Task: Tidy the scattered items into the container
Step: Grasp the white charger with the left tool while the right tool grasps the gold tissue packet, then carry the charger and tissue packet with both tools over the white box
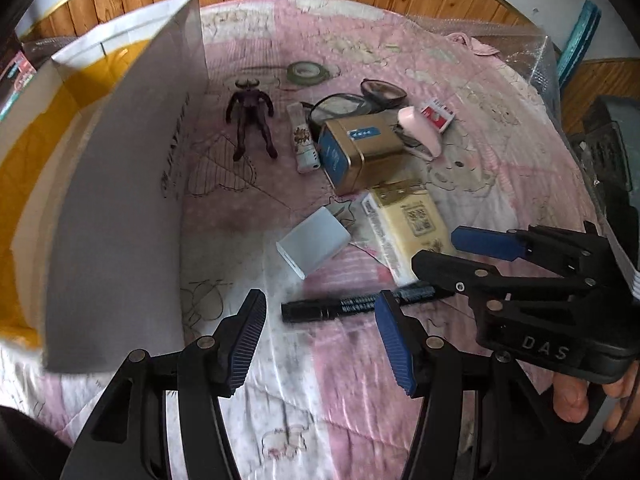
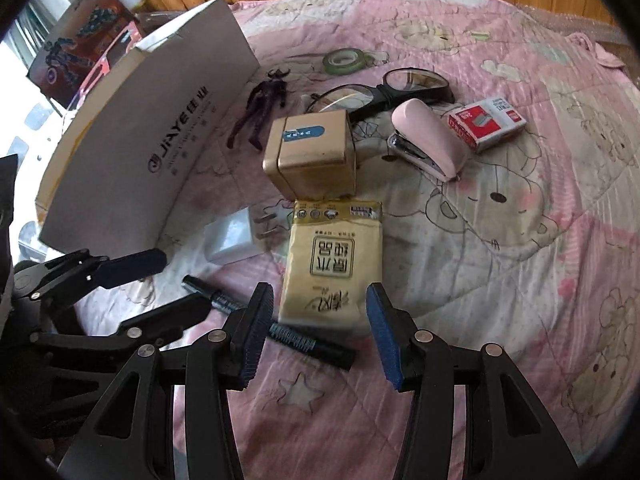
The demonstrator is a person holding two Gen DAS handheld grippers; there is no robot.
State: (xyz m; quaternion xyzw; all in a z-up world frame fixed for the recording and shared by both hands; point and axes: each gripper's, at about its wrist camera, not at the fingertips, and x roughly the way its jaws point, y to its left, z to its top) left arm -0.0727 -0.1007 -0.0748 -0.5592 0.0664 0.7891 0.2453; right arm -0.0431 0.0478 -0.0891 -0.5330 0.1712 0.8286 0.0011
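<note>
Left wrist view: left gripper (image 1: 320,340) wide open, nothing held, hovering just short of the black marker pen (image 1: 352,306). Pen lying flat on the pink quilt (image 1: 500,168), long axis running left to right across the line of the fingers, its near-centre stretch roughly between the two blue pads (image 1: 390,340). White charger (image 1: 314,246) just beyond the pen, tissue pack (image 1: 408,224) to its right, gold tin (image 1: 360,152) farther on. White cardboard box (image 1: 120,208) standing open to the left, yellow inside. Right gripper (image 1: 468,256) coming in from the right, also spread and empty, over the near end of the tissue pack.

Right wrist view: right gripper (image 2: 320,336) open wide, nothing gripped, aimed at the tissue pack (image 2: 334,264) dead ahead, its long axis pointing away along the fingers. Marker pen (image 2: 272,326) slanting under the left pad (image 2: 256,336). Left gripper (image 2: 160,284) low left, beside the box (image 2: 160,120). Likely split: pen for the left, tissue pack for the right.
</note>
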